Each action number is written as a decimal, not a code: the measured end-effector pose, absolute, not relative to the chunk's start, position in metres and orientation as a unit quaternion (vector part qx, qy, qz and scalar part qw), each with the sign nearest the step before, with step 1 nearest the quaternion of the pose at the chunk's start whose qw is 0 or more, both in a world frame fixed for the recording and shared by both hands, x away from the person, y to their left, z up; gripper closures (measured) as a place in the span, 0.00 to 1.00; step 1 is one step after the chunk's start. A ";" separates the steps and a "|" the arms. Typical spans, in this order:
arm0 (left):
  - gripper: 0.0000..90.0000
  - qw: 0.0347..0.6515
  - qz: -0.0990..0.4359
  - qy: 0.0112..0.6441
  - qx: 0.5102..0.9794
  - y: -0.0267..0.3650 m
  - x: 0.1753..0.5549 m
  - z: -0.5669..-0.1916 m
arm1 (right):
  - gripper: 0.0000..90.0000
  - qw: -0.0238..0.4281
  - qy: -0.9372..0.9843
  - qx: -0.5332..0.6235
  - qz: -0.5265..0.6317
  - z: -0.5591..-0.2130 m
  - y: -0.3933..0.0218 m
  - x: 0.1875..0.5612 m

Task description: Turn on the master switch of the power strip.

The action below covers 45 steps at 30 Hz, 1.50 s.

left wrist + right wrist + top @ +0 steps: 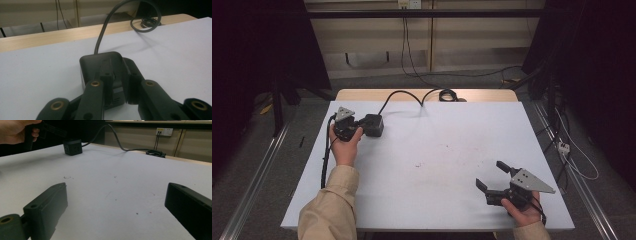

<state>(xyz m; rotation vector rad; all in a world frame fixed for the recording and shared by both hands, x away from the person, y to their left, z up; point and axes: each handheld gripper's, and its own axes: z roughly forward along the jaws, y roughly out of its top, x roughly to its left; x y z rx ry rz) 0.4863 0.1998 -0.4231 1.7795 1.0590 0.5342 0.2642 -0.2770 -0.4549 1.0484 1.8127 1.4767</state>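
Note:
A black cube-shaped power block (373, 125) sits at the back left of the white tabletop (437, 150), with a black cable (404, 94) running off its far side. My left gripper (362, 128) reaches it from the left. In the left gripper view its jaws (117, 72) close against the block (100, 60), one over its top face and one on its right side. My right gripper (490, 173) rests at the front right, open, with bare table between its jaws (117, 195). From there the block (72, 147) stands far off under the other hand.
The cable ends in a coil (447, 95) on the wooden strip (362, 94) behind the white top. Dark curtains and stands flank the table. Metal rails (257, 175) run along the floor on both sides, and loose wires (577, 160) lie at the right.

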 end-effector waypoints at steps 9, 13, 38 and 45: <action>0.91 0.473 0.213 0.435 0.736 0.197 0.491 -0.422 | 0.04 0.284 0.678 0.393 0.552 -0.455 -0.277 0.264; 0.92 0.474 0.215 0.435 0.734 0.197 0.492 -0.420 | 0.04 0.285 0.678 0.393 0.552 -0.455 -0.278 0.264; 1.00 0.465 0.211 0.449 0.733 0.198 0.500 -0.424 | 0.04 0.285 0.677 0.392 0.553 -0.455 -0.278 0.264; 1.00 0.461 0.214 0.449 0.734 0.197 0.501 -0.427 | 0.04 0.284 0.678 0.393 0.553 -0.455 -0.277 0.264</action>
